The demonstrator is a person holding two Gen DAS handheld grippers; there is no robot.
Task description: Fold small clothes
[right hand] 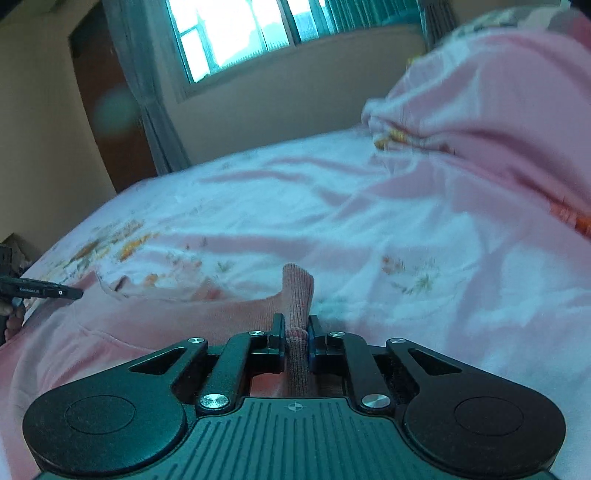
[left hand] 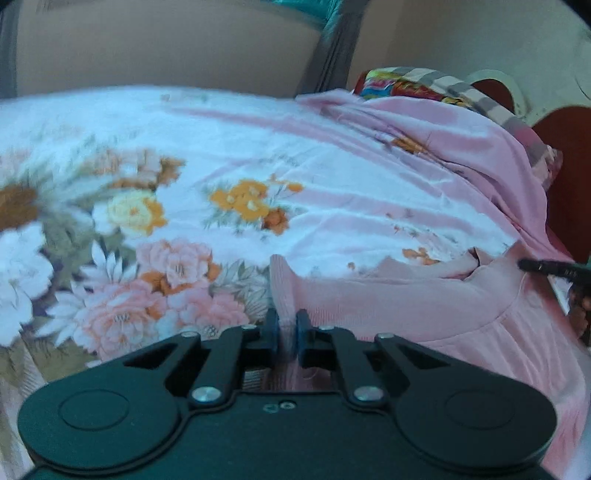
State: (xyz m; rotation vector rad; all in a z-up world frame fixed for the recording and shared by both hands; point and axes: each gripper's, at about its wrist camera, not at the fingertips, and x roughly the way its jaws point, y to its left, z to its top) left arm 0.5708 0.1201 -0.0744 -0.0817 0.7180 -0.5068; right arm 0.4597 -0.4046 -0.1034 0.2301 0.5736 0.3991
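A small pink knit garment (left hand: 406, 299) lies on a floral bedspread (left hand: 184, 192). My left gripper (left hand: 287, 328) is shut on a ribbed cuff of the garment. In the right wrist view my right gripper (right hand: 296, 332) is shut on the other ribbed cuff (right hand: 298, 288), which stands up between the fingers. The garment's body (right hand: 147, 317) stretches between the two grippers. The right gripper's tip (left hand: 546, 267) shows at the right edge of the left wrist view, and the left gripper's tip (right hand: 48, 292) at the left edge of the right wrist view.
A pink blanket (right hand: 498, 122) is heaped at the bed's far right. A colourful striped pillow (left hand: 424, 86) lies by the wooden headboard (left hand: 565, 155). A window (right hand: 236, 33), curtains (right hand: 147, 92) and a wall lie beyond the bed.
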